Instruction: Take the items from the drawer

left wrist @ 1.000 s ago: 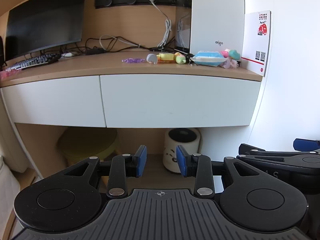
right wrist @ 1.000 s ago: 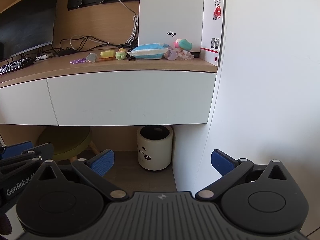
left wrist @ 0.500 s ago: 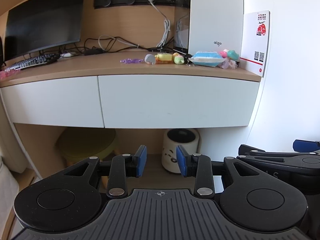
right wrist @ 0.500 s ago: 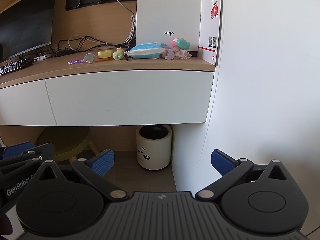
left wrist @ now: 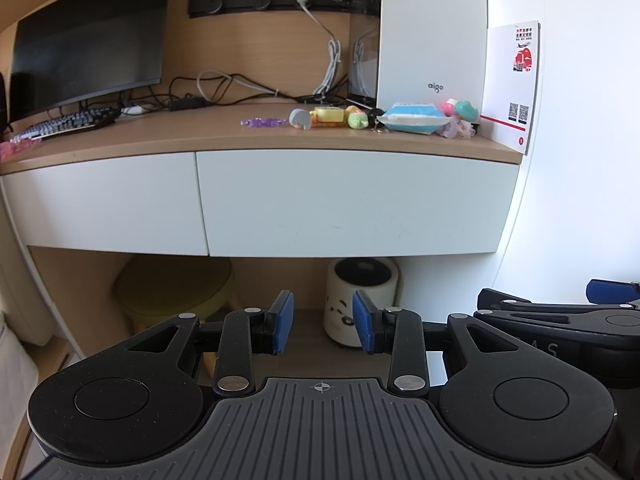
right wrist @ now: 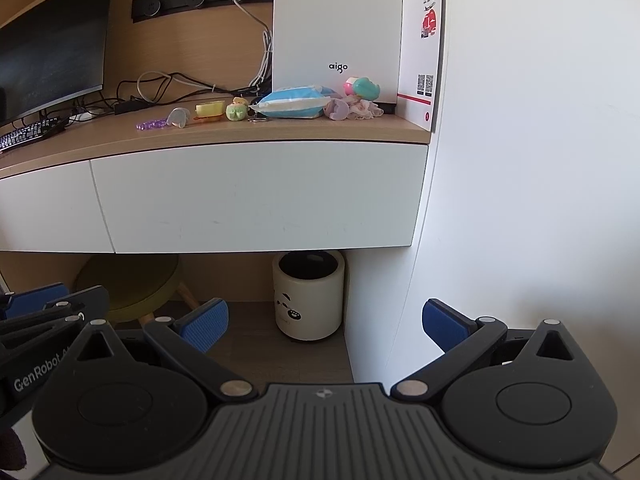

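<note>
Left wrist | drawer (left wrist: pixel 356 200) closed, above and beyond left hand-held gripper (left wrist: pixel 322 328), half-spread, empty | right hand-held gripper (right wrist: pixel 325 326) spread wide, empty

Bright daylight, sharp focus, fisheye-curved edges

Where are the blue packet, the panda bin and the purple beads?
blue packet (right wrist: pixel 294 101): right wrist view, middle of its top.
panda bin (right wrist: pixel 308 300): right wrist view, front of its cream wall.
purple beads (left wrist: pixel 264 121): left wrist view, middle of the string.
</note>
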The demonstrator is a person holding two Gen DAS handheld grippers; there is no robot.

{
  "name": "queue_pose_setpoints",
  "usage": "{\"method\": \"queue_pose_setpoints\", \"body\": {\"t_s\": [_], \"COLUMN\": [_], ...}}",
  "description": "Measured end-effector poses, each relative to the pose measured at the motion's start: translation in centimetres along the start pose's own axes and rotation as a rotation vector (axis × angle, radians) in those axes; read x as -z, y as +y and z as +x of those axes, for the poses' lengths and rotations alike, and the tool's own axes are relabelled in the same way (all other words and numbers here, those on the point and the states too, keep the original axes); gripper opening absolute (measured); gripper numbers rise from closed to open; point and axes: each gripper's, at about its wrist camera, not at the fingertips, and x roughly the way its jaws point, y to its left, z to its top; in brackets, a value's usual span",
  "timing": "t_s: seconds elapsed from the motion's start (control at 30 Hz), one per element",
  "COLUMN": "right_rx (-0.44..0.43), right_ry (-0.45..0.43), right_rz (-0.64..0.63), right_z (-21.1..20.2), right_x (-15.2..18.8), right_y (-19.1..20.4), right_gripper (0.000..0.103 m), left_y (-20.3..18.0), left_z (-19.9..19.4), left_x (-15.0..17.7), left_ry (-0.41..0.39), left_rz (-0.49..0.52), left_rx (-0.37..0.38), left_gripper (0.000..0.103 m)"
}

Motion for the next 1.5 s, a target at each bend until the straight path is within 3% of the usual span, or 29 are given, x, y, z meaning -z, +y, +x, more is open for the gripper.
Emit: {"method": "queue_pose_setpoints", "body": {"t_s": [1.43, 1.5], "right_rx": [-0.003, -0.004], "right_ry": [0.000, -0.001], "right_rz": [0.005, 0.003], "right_z": [-0.09, -0.10], "right_x": [0.33, 0.39], "right_y": [-0.61, -0.59], "right_gripper": [0.103, 0.103], "left_y": [-0.71, -0.87], "left_z": [-0.11, -0.21], "left_x": [0.18, 0.31], "left_ry": [0.004, 0.002], "left_rz": [-0.004, -0.003], "left_rx": [-0.010, -0.022], "left_gripper": [0.037, 0.026]}}
